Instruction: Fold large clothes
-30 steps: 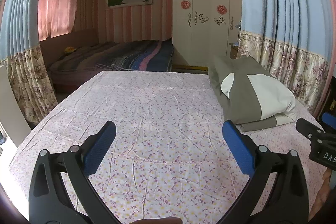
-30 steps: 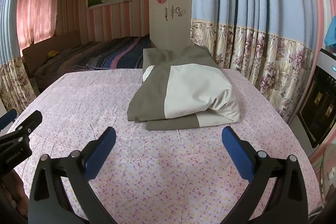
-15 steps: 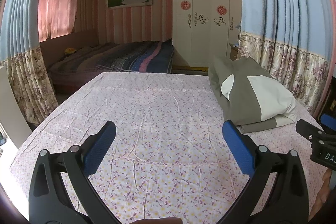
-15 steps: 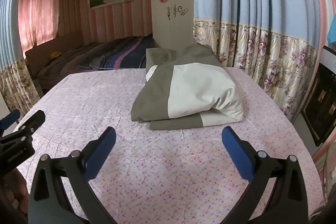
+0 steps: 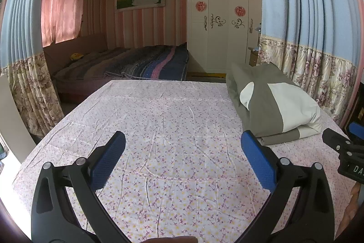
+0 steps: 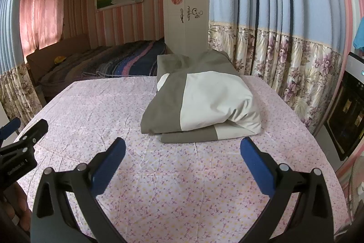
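Note:
A folded grey-and-cream cloth bundle [image 5: 273, 106] [image 6: 204, 104] lies on the right half of the pink floral sheet [image 5: 173, 129] [image 6: 102, 106]. My left gripper [image 5: 182, 156] hovers open above the sheet's near middle, with the bundle ahead to its right and nothing between the blue pads. Just short of the bundle's near edge, my right gripper [image 6: 182, 156] is open and empty too. Each gripper shows at the edge of the other's view: the right one [image 5: 343, 152] and the left one [image 6: 20, 147].
Blue and floral curtains [image 6: 284, 38] hang close along the right side, and another curtain [image 5: 20, 60] on the left. Beyond the sheet stand a second bed with a striped blanket [image 5: 147, 63] and a white wardrobe [image 5: 218, 22]. A dark oven-like appliance [image 6: 348, 120] is at the right.
Both grippers have drawn back slightly from the bundle and stayed open. The right wrist view has swung a little to the right, so the bundle sits nearer its centre.

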Motion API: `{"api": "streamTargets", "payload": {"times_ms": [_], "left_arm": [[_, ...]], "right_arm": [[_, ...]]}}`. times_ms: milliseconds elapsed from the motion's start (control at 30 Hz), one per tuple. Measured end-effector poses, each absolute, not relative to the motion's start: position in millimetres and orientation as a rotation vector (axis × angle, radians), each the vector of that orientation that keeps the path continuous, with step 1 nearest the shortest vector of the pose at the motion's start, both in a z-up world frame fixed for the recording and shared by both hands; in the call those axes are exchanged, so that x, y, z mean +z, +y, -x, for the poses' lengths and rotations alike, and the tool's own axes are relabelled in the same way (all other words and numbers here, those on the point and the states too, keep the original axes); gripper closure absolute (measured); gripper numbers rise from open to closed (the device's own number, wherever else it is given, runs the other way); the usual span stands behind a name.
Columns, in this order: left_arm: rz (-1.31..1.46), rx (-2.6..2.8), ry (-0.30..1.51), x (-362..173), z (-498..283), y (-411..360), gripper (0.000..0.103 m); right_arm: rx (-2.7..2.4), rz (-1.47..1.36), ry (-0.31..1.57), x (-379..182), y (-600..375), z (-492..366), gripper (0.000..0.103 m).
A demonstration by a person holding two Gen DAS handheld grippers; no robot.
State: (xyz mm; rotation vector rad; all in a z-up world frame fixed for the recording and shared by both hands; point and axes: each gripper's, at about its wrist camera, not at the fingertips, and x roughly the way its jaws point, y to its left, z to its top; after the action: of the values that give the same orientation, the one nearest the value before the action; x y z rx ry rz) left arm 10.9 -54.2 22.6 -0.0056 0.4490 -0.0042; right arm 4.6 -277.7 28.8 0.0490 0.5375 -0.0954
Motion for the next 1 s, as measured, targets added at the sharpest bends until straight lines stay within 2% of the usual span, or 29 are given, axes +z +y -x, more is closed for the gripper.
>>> {"api": "streamTargets", "payload": {"times_ms": [1000], "left_arm": [[0.009, -0.003, 0.453, 20.8, -11.3, -51.0, 0.003]], "right_arm": [[-0.102, -0.047, 0.553, 23.3, -280.3, -6.1, 0.002]]}}
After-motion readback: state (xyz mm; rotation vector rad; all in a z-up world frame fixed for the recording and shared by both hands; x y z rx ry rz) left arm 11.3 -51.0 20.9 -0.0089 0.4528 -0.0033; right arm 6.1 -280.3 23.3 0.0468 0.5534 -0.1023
